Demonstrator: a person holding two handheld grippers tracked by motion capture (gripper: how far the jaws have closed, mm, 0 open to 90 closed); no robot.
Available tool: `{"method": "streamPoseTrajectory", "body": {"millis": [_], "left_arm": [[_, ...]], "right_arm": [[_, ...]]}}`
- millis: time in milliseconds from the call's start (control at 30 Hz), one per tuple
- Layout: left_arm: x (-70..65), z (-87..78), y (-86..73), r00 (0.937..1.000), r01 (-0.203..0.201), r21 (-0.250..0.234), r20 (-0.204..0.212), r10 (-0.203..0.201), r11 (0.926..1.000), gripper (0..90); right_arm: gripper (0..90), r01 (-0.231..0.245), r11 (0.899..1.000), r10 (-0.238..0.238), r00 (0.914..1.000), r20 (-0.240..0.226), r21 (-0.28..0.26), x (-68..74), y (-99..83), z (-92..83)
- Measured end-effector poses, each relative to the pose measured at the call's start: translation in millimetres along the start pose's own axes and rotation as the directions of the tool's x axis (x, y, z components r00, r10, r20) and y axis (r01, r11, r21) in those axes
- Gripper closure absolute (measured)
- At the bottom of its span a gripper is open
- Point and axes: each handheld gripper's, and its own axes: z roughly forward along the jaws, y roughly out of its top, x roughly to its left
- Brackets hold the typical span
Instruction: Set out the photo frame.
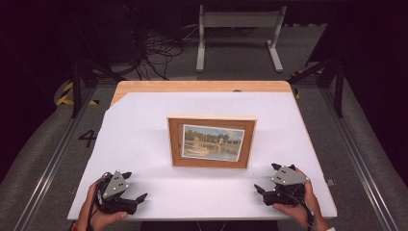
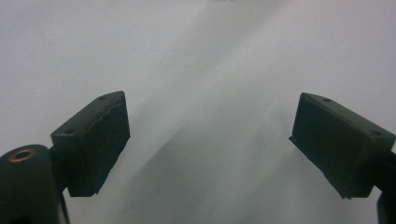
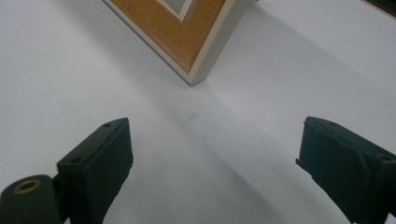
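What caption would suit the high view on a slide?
Wooden picture frame stands on a white table, with the open left gripper and right gripper resting apart from it.

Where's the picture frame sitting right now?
In the high view the picture frame stands upright at the middle of the white sheet, between and beyond the left gripper and right gripper, touching neither.

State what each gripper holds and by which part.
Nothing is held: left gripper and right gripper are open and empty, apart from the picture frame.
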Motion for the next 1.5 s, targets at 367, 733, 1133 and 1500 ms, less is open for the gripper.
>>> {"method": "streamPoseTrajectory", "body": {"millis": [367,733,1133,1500], "left_arm": [[1.0,-1.7,0.2,0.9992,-0.002,0.002,-0.04,0.002,1.0,10.6],[1.1,-1.5,0.4,0.999,-0.003,0.006,-0.044,0.003,1.0,10.6],[0.2,-0.5,0.8,0.9989,-0.007,0.015,-0.046,0.007,0.9999,10.6],[1.2,0.5,1.1,0.9991,-0.003,0.012,-0.042,0.004,0.9999,10.5]], "right_arm": [[10.1,0.002,1.0,-0.002,1.0,0.01,-0.002,0.6,0.6,1.0],[10.3,0.003,1.0,-0.003,0.9999,0.012,-0.009,0.8,1.9,-0.5],[10.6,0.013,1.0,-0.013,0.9999,0.003,-0.003,2.7,2.4,1.1],[10.7,0.008,1.0,-0.008,0.9999,0.012,-0.008,0.3,2.1,-0.3]]}}
